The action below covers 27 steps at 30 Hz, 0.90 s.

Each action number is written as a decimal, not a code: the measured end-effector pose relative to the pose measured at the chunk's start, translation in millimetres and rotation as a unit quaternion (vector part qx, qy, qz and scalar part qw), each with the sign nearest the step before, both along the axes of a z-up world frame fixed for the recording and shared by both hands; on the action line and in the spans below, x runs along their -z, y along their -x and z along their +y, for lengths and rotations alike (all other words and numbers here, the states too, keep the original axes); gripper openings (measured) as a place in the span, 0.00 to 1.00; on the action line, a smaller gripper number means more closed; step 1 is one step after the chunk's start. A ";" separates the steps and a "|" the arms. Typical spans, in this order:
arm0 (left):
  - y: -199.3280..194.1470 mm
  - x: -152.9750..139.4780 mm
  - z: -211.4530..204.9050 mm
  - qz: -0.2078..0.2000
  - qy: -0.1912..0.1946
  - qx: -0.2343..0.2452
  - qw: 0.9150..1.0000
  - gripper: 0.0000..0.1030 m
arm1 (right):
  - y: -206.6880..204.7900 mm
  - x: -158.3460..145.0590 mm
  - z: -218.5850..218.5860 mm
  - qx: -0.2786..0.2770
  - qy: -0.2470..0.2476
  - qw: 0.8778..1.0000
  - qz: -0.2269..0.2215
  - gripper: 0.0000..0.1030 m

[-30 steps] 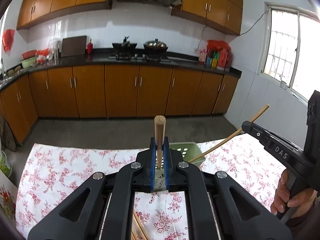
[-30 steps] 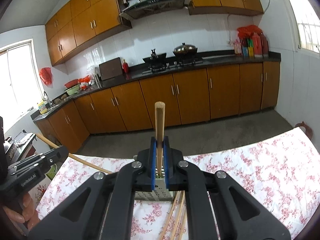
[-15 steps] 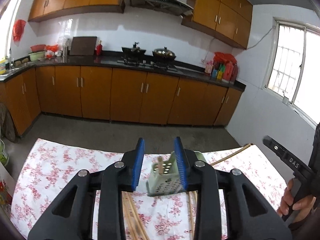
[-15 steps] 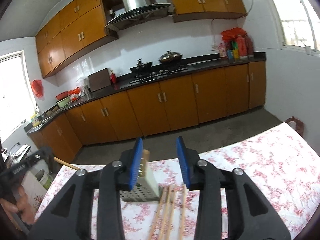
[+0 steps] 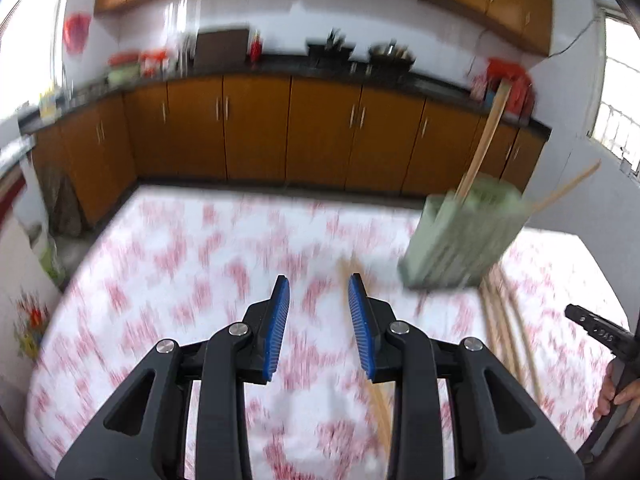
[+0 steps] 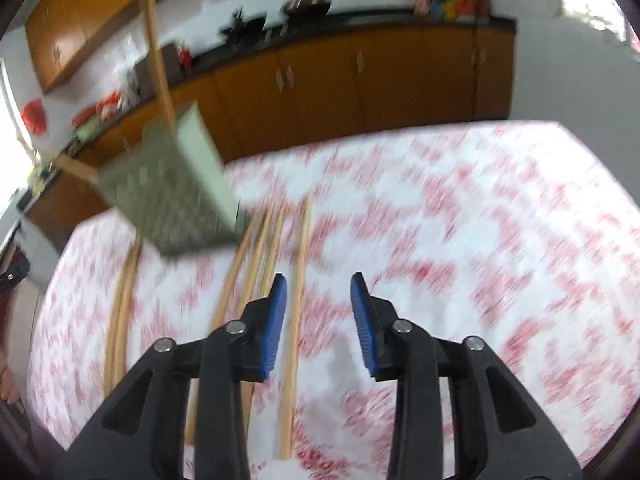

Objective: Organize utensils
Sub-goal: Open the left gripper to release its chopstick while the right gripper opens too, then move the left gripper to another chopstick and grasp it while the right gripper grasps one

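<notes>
1 second before this moment, each set of tongs was pressed together on 1 chopstick, held upright above the holder. In the current views both chopsticks stood in the holder (image 5: 460,236), and both sets of tongs had just been opening, with nothing between the pads.

Left tongs (image 5: 319,320): spread and empty at lower centre of the left view. 1 loose chopstick (image 5: 378,396) lay on the bench (image 5: 180,248) under the right pad; contact could not be determined because of blur.

Right tongs (image 6: 319,320): spread and empty at lower centre of the right view. 1 chopstick (image 6: 294,320) lay on the bench between the pads, nearer the left pad and not pinched.

Holder: green, perforated, upright on the bench, at right of centre in the left view and at upper left in the right view. 2 chopsticks (image 5: 482,144) projected from its top, both leaning.

Remaining stock: several loose chopsticks (image 6: 248,264) lay just beside the holder's base, and 2 more (image 6: 120,320) lay at the left of the right view.

Assessment: 1 deposit cycle appeared complete. Both views showed the cloth nearer and heavily blurred compared with 1 second earlier, consistent with both tongs lowering toward the loose chopsticks. The probable next step was to close on 1 chopstick per side. The task remained largely unfinished.
</notes>
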<state>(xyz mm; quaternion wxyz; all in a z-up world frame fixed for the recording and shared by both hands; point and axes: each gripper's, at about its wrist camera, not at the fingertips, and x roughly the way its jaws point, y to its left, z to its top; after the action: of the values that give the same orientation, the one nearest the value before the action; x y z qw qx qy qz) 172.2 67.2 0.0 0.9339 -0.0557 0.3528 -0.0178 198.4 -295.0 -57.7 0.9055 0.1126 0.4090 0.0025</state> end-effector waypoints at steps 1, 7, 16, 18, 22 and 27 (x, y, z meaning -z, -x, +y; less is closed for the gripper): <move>0.8 9.1 2.2 0.011 0.006 -0.001 1.000 0.31 | -1.3 12.4 8.0 -0.010 0.002 1.000 0.013 0.31; 8.7 51.9 2.4 0.060 0.037 0.007 0.998 0.31 | -9.1 43.2 26.5 -0.024 0.025 0.998 0.049 0.31; 11.5 75.1 -23.5 0.078 0.041 0.042 0.995 0.31 | -12.3 48.0 -6.7 0.057 0.054 0.996 0.048 0.07; 10.6 80.3 -30.9 0.085 0.036 0.048 0.995 0.31 | -12.3 47.7 -16.4 0.070 0.045 0.995 0.049 0.07; 8.2 90.5 -45.7 0.099 0.017 0.056 0.993 0.26 | -11.5 49.8 -14.5 0.060 0.063 0.995 0.046 0.08; -0.1 95.8 -49.3 0.104 0.005 0.046 0.993 0.21 | -7.2 49.8 -10.8 0.054 0.067 0.995 0.044 0.08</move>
<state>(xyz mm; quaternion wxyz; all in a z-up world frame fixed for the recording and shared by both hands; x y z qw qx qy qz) 172.4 17.9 -95.8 0.8898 -0.0460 0.4505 -0.0562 205.6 -305.9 -107.5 0.8911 0.0736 0.4407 -0.0790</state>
